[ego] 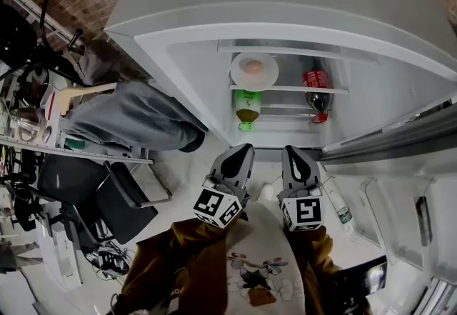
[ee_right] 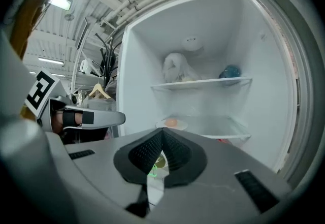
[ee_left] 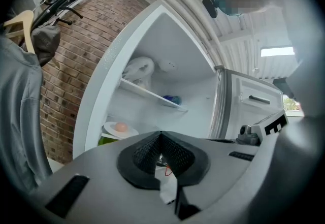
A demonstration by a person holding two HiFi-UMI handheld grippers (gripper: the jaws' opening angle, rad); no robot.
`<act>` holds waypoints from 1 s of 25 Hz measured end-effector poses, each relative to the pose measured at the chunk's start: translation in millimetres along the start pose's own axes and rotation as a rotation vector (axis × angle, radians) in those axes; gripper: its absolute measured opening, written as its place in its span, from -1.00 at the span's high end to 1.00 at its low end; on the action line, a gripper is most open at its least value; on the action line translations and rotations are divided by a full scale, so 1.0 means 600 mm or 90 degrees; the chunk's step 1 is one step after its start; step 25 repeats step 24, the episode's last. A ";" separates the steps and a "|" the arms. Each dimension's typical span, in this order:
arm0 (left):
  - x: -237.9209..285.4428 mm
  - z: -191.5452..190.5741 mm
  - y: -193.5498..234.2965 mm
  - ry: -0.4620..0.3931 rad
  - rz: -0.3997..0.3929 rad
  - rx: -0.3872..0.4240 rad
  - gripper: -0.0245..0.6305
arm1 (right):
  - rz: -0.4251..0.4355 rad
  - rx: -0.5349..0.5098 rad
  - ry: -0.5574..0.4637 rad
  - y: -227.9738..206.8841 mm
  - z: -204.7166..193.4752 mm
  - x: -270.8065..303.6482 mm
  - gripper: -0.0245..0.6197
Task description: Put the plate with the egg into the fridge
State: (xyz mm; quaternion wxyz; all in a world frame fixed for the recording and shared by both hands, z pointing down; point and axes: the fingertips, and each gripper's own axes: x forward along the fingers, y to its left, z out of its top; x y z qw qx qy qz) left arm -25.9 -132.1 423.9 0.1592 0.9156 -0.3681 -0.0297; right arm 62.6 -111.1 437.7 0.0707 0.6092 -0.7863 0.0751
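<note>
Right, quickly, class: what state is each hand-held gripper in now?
Left hand-held gripper: closed, holding nothing.
Right hand-held gripper: closed, holding nothing.

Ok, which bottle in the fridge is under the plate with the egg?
The green bottle, directly below the plate; the red-labelled bottle sits off to the right.

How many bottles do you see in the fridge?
3: green bottle under the plate, dark red-labelled bottle right of it, clear bottle in the door; others may be hidden.
</note>
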 end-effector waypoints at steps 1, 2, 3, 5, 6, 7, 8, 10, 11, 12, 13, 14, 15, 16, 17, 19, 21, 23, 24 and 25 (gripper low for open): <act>-0.004 -0.001 0.002 0.000 0.003 -0.003 0.91 | 0.000 -0.001 0.001 0.002 0.000 -0.003 0.91; -0.008 -0.002 0.003 -0.001 0.006 -0.005 0.91 | 0.000 -0.001 0.002 0.003 -0.001 -0.005 0.91; -0.010 -0.002 0.002 -0.002 0.008 -0.007 0.91 | 0.000 0.000 0.003 0.004 -0.002 -0.007 0.91; -0.013 -0.005 -0.003 -0.001 0.008 -0.008 0.91 | 0.002 0.003 0.004 0.005 -0.005 -0.010 0.91; -0.015 -0.008 -0.007 0.000 0.008 -0.009 0.91 | 0.002 0.004 0.003 0.005 -0.005 -0.011 0.91; -0.016 -0.013 -0.010 0.001 0.007 -0.011 0.91 | 0.001 0.005 0.002 0.006 -0.004 -0.011 0.91; -0.017 -0.016 -0.012 0.004 0.006 -0.013 0.91 | 0.001 0.005 0.000 0.007 -0.002 -0.011 0.91; -0.018 -0.018 -0.012 0.007 0.001 -0.013 0.91 | 0.000 0.002 -0.003 0.009 0.003 -0.010 0.91; -0.019 -0.018 -0.011 0.007 0.000 -0.013 0.91 | 0.000 0.002 -0.004 0.010 0.005 -0.010 0.91; -0.020 -0.016 -0.010 0.006 0.000 -0.014 0.91 | 0.000 0.003 -0.004 0.010 0.005 -0.011 0.91; -0.022 -0.015 -0.009 0.004 0.002 -0.014 0.90 | 0.000 0.004 -0.003 0.011 0.005 -0.012 0.91; -0.024 -0.014 -0.009 0.004 0.003 -0.015 0.91 | 0.000 0.005 -0.002 0.012 0.004 -0.013 0.91; -0.025 -0.014 -0.008 0.004 0.004 -0.015 0.91 | 0.000 0.006 -0.001 0.012 0.003 -0.014 0.91; -0.026 -0.014 -0.007 0.005 0.004 -0.016 0.91 | -0.001 0.006 -0.001 0.013 0.002 -0.015 0.91; -0.026 -0.015 -0.007 0.006 0.003 -0.016 0.91 | -0.002 0.005 -0.002 0.013 0.002 -0.015 0.91; -0.026 -0.017 -0.006 0.008 0.001 -0.017 0.91 | -0.002 0.001 -0.004 0.014 0.002 -0.015 0.91; -0.026 -0.017 -0.005 0.008 0.000 -0.016 0.91 | 0.002 -0.006 -0.006 0.017 0.005 -0.014 0.91; -0.026 -0.015 -0.006 0.008 -0.003 -0.014 0.91 | 0.006 -0.011 -0.008 0.020 0.008 -0.012 0.91; -0.025 -0.014 -0.007 0.007 -0.004 -0.013 0.91 | 0.007 -0.012 -0.010 0.021 0.009 -0.012 0.91; -0.025 -0.014 -0.007 0.007 -0.004 -0.013 0.91 | 0.007 -0.012 -0.010 0.021 0.009 -0.012 0.91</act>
